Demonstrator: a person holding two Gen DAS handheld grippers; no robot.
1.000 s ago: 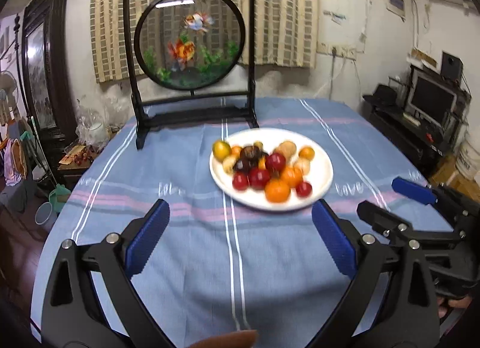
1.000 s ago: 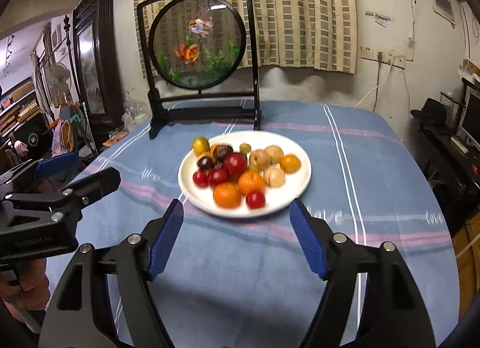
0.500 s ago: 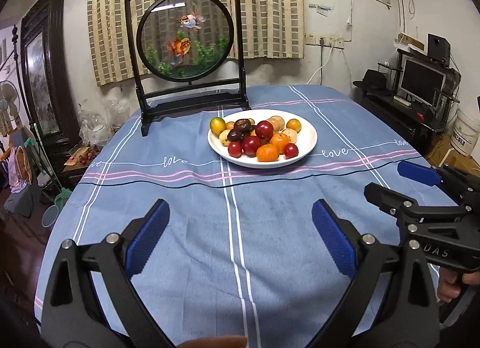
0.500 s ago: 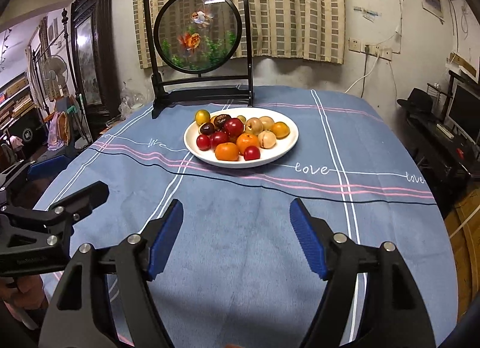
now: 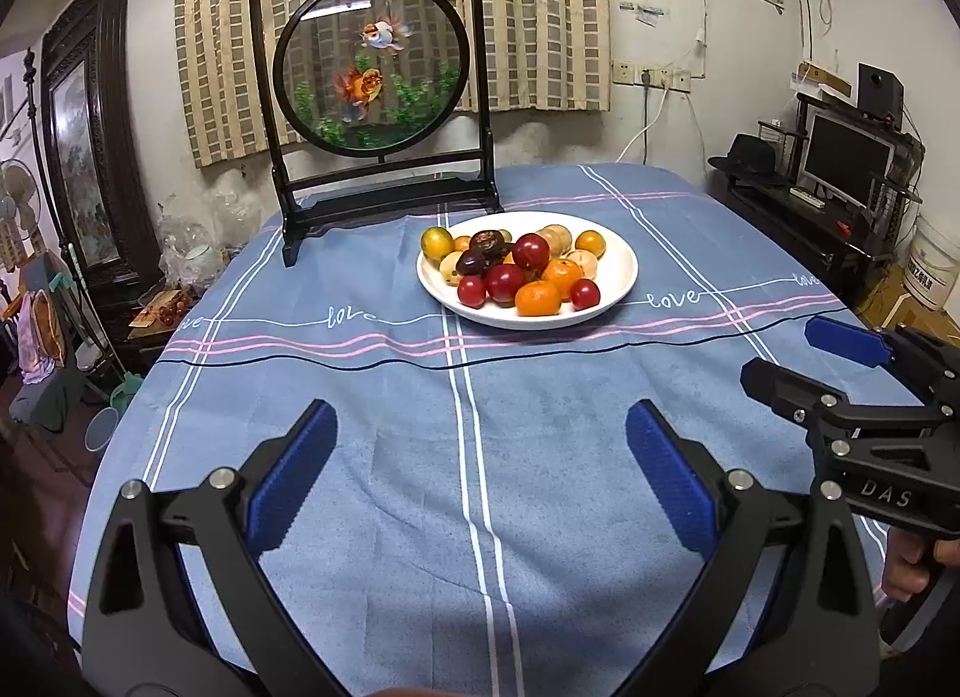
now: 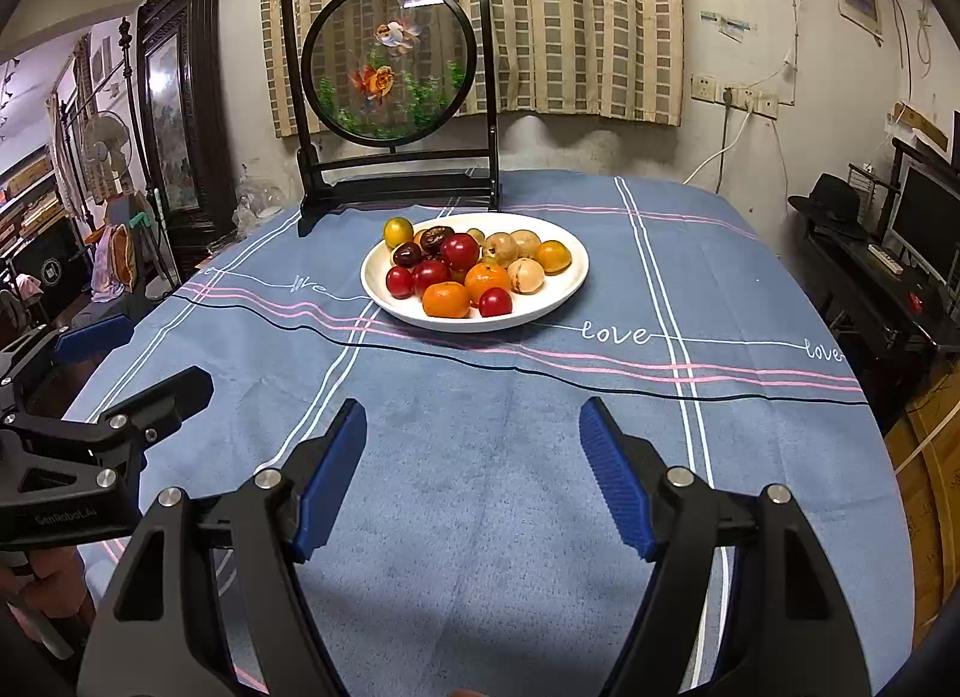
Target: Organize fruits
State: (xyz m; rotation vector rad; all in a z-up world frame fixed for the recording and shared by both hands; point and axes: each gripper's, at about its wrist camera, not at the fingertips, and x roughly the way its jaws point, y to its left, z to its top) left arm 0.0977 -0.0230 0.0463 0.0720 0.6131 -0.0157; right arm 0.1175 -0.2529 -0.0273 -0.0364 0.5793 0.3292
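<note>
A white plate [image 5: 618,271] holds several small fruits: red ones [image 5: 530,250], oranges [image 5: 538,299], dark and tan ones. It sits past the middle of the blue tablecloth and also shows in the right wrist view [image 6: 564,289]. My left gripper [image 5: 477,478] is open and empty, well short of the plate. My right gripper [image 6: 473,478] is open and empty, also at the near side. The right gripper shows at the right edge of the left wrist view [image 5: 840,379]; the left gripper shows at the left edge of the right wrist view [image 6: 114,385].
A black framed round goldfish screen [image 5: 372,90] stands on the table behind the plate. A dark cabinet [image 5: 90,168] and clutter stand left of the table. A low desk with a monitor [image 5: 846,162] stands to the right. The table's near edge lies under the grippers.
Both grippers have pulled back from the plate toward the table's near side and risen; the plate now looks farther away. Both stay open.
</note>
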